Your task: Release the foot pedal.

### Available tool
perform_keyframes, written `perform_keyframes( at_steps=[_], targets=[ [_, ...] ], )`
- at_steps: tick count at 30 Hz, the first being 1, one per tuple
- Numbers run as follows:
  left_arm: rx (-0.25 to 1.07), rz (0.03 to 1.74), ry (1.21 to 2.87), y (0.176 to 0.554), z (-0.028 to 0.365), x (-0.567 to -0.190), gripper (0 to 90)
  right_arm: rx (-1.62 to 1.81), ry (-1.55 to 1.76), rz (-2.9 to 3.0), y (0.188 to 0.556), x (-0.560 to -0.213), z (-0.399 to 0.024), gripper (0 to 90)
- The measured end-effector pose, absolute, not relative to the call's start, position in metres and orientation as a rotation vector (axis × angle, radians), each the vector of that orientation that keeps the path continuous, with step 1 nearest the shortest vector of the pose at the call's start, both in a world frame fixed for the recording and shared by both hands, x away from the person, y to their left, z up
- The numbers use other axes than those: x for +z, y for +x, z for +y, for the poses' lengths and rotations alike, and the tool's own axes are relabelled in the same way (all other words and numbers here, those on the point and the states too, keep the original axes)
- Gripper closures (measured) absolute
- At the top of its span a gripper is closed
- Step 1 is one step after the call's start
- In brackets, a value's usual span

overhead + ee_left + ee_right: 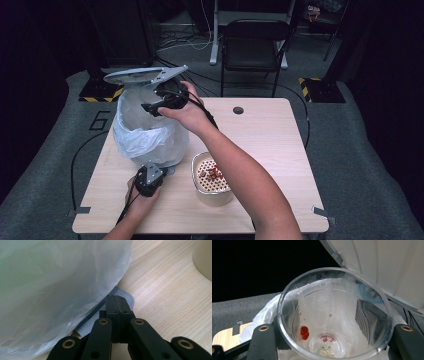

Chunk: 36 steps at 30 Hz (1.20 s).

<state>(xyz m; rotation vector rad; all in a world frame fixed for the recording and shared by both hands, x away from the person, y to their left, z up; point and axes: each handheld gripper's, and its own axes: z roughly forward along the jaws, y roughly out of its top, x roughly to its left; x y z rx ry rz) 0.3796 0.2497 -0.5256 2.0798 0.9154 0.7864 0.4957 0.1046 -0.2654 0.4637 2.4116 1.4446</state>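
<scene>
A bin lined with a white plastic bag (145,135) stands at the table's left, its grey lid (142,75) raised. My right gripper (152,107) hovers over the bin's mouth, tilted, shut on a clear plastic cup (332,315). A red bit (304,332) and some residue cling inside the cup, with the lid's underside (387,267) just behind it. My left gripper (159,170) is at the bin's foot, jaws shut, its tips (117,306) resting on the grey ribbed pedal (126,296) beside the bag (55,290).
A beige pot (212,195) with a perforated insert and red scraps (215,172) stands right of the left gripper, under my right forearm. A black chair (255,45) stands behind the table (280,150). Cables trail off the left edge.
</scene>
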Motion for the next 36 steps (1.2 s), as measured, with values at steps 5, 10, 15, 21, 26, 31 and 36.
perform_keyframes(
  at_steps=[5,10,15,21,26,31,36],
  targets=[
    [0.785,0.914,2.083,0.38,0.25,-0.525,90.0,1.432,0.463,2.42,0.497,-0.27,0.119,33.7],
    [0.782,0.916,2.079,0.38,0.25,-0.526,90.0,1.49,0.524,2.355,0.495,-0.275,0.125,11.5],
    [0.783,0.918,2.077,0.38,0.25,-0.526,90.0,1.508,0.509,2.356,0.487,-0.28,0.115,6.9],
    [0.787,0.917,2.078,0.38,0.25,-0.526,90.0,1.522,0.519,2.346,0.478,-0.283,0.084,9.2],
    [0.791,0.919,2.064,0.38,0.249,-0.526,90.0,1.524,0.557,2.319,0.473,-0.282,0.046,10.3],
    [0.789,0.921,2.065,0.38,0.25,-0.526,90.0,1.511,0.604,2.295,0.469,-0.283,0.01,14.1],
    [0.741,0.943,2.033,0.378,0.249,-0.527,90.0,1.47,0.623,2.268,0.462,-0.293,-0.023,14.9]
  ],
)
